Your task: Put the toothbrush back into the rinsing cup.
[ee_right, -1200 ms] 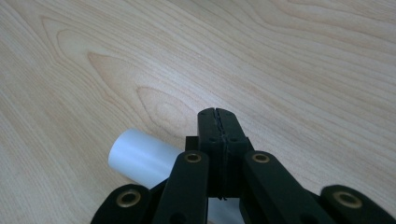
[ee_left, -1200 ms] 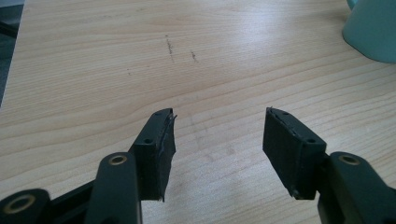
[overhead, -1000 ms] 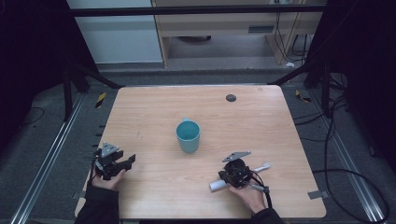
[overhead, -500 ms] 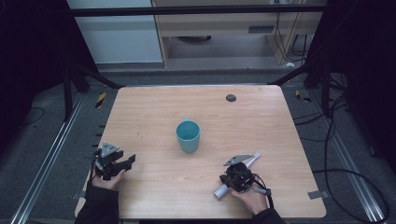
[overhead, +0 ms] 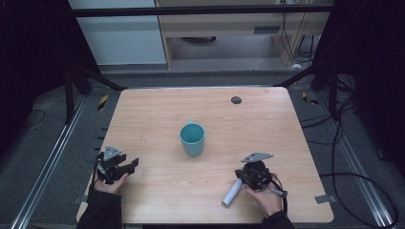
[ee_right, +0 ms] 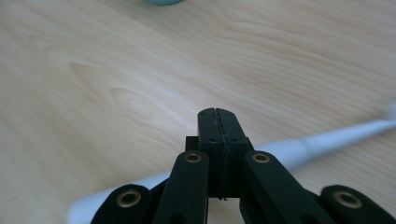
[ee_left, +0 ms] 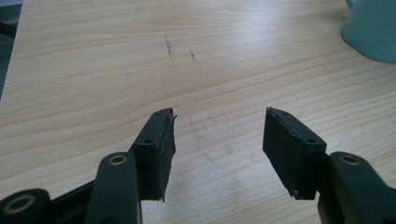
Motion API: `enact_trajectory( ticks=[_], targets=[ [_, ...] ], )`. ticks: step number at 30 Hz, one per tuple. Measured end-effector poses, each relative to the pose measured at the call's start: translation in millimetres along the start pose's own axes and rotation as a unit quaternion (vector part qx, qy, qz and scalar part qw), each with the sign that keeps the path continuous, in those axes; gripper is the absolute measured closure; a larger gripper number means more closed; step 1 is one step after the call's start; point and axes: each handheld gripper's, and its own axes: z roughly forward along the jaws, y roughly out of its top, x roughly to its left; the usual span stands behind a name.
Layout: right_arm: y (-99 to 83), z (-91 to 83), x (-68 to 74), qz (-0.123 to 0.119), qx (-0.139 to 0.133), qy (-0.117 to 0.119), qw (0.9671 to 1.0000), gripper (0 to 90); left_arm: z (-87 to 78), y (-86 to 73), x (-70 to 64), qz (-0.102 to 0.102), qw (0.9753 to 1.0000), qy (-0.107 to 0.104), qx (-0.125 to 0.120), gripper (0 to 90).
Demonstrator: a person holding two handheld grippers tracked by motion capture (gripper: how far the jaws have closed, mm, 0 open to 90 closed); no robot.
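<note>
- Your right claw [overhead: 249, 177] sits near the front right of the worktop [overhead: 157, 119], low over a white toothbrush [overhead: 232, 192].
- In the right gripper view its jaws are pressed flat together with nothing between them; the toothbrush [ee_right: 327, 140] lies on the wood just under and behind them, running from lower left to upper right.
- You cannot tell from these views whether the jaws touch the toothbrush.
- In the high view the thick white end of the toothbrush points toward the front edge, left of your right hand [overhead: 264, 198]; a thin grey end pokes out on the hand's right side.
- Your left claw [overhead: 125, 167] rests at the front left corner of the worktop, held in your left hand [overhead: 111, 183].
- The left gripper view shows its jaws spread wide, bare wood between them, gripping nothing.
- A teal cup [overhead: 192, 139] stands upright near the middle of the worktop, well apart from both claws; its side shows at the upper right of the left gripper view [ee_left: 371, 28].
- A small dark disc [overhead: 236, 100] lies near the far edge.
</note>
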Motion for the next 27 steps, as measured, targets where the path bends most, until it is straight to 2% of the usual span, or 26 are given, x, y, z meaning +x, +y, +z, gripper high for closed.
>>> enact_trajectory(
  ticks=[1, 2, 4, 5, 8, 17, 27],
  targets=[
    [-1.2, -2.9, -10.0, 0.013, -0.003, -0.019, 0.9997, 90.0, 0.1, -0.1, 0.1, 0.0, 1.0, 0.0, 0.0, 43.0],
    [-1.9, -3.7, -14.4, 0.019, -0.002, -0.03, 0.9994, 90.0, 0.2, -0.1, 0.1, 0.0, 1.0, 0.0, 0.001, 43.0],
    [-2.8, -4.1, -18.3, 0.025, -0.002, -0.038, 0.999, 90.0, 0.2, -0.1, 0.1, 0.0, 1.0, 0.0, 0.001, 43.0],
    [-4.5, -4.0, -25.2, 0.034, 0.004, -0.053, 0.998, 90.0, 0.2, -0.1, 0.1, 0.0, 1.0, 0.0, 0.001, 43.0],
    [-6.3, -2.8, -32.0, 0.041, 0.012, -0.075, 0.9963, 90.0, 0.3, -0.1, 0.1, 0.0, 1.0, 0.0, 0.001, 43.0],
    [-9.6, 8.3, -43.4, 0.061, 0.028, -0.087, 0.994, 90.0, 0.4, -0.1, -0.1, -0.001, 1.0, -0.001, 0.001, 43.0],
    [-7.2, 16.9, -46.3, 0.063, 0.035, -0.09, 0.9933, 90.0, 0.4, 0.0, 0.2, 0.0, 1.0, 0.0, 0.001, 43.0]
  ],
)
